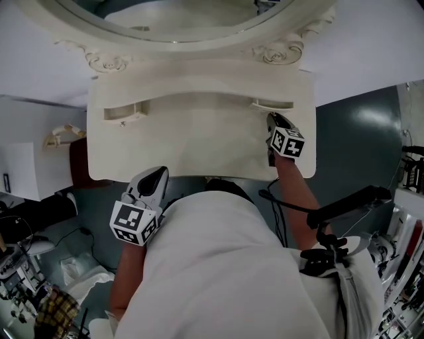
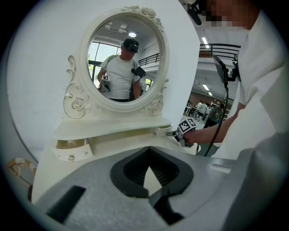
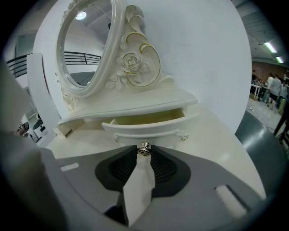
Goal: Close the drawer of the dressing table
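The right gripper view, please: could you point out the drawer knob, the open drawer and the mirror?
drawer knob (image 3: 144,148), right gripper view, its metal head.
open drawer (image 3: 144,129), right gripper view, its curved front.
mirror (image 3: 83,49), right gripper view, its glass.

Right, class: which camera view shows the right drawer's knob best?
The right gripper view: the knob sits close and sharp between the right gripper's jaws. In the head view that gripper covers it; only the drawer shows. The left gripper view shows the drawer small and far, its knob hidden.

Mirror (image 1: 192,16) mostly beyond head view's top edge (rim only)
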A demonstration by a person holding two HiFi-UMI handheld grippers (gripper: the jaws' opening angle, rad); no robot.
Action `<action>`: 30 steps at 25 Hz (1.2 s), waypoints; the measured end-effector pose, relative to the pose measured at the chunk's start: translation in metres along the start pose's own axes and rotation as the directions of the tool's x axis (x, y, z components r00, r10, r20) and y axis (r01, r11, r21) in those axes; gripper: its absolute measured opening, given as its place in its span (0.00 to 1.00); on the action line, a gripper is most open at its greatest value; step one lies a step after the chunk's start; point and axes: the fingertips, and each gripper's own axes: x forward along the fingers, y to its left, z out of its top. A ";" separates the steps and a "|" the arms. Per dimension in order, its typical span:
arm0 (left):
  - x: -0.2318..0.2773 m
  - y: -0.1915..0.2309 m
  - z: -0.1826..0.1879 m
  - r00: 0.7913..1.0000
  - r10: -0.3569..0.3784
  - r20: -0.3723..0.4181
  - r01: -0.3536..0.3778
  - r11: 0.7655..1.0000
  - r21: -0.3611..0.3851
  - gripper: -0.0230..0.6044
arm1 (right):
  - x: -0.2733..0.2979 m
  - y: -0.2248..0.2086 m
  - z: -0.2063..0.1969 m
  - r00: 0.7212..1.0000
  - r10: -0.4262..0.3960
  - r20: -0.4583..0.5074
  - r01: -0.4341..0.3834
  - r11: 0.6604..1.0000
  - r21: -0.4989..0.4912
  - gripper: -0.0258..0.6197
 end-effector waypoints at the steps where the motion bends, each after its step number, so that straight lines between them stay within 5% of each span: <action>1: 0.000 0.000 0.000 1.000 0.000 0.000 0.000 1.000 0.000 0.04 | 0.001 0.000 0.001 1.000 0.001 0.000 -0.001 1.000 0.001 0.18; 30: -0.006 0.010 0.002 0.999 0.033 0.008 -0.032 0.999 -0.024 0.04 | 0.026 -0.004 0.034 1.000 -0.003 0.009 0.003 1.000 -0.031 0.18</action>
